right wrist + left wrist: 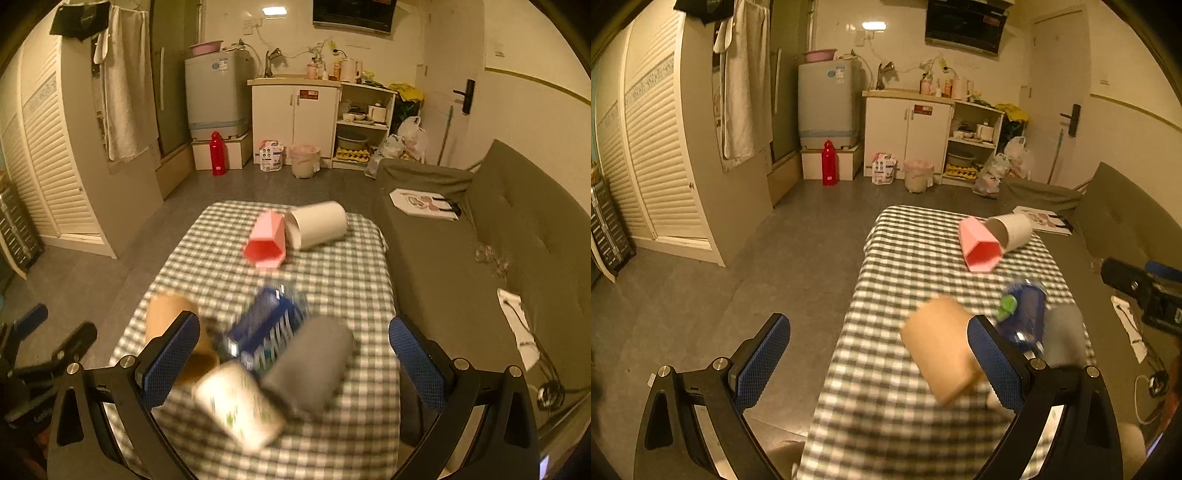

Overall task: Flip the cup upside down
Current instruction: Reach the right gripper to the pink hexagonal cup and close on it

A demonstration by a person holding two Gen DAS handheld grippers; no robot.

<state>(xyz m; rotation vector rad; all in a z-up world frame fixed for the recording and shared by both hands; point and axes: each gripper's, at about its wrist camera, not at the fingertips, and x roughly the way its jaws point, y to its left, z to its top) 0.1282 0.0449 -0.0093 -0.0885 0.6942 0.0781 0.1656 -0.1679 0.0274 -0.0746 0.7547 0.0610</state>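
Observation:
Several cups lie on their sides on a checked tablecloth [207, 254]. A pink cup [266, 242] and a white cup [319, 223] lie at the far end; they also show in the left wrist view as the pink cup [979, 245] and the white cup [1014, 229]. Near me lie a brown cup [942, 350], a grey cup [310, 365], a blue patterned cup [269, 325] and a white printed cup [240, 402]. My left gripper [882, 362] is open, with the brown cup by its right finger. My right gripper [295, 369] is open above the grey cup.
A grey sofa [480, 229] runs along the table's right side, with a bag [424, 201] on it. Grey floor [720, 295] lies to the left. Cabinets [295, 110], a washing machine [216, 96] and a red bottle [218, 153] stand at the far wall.

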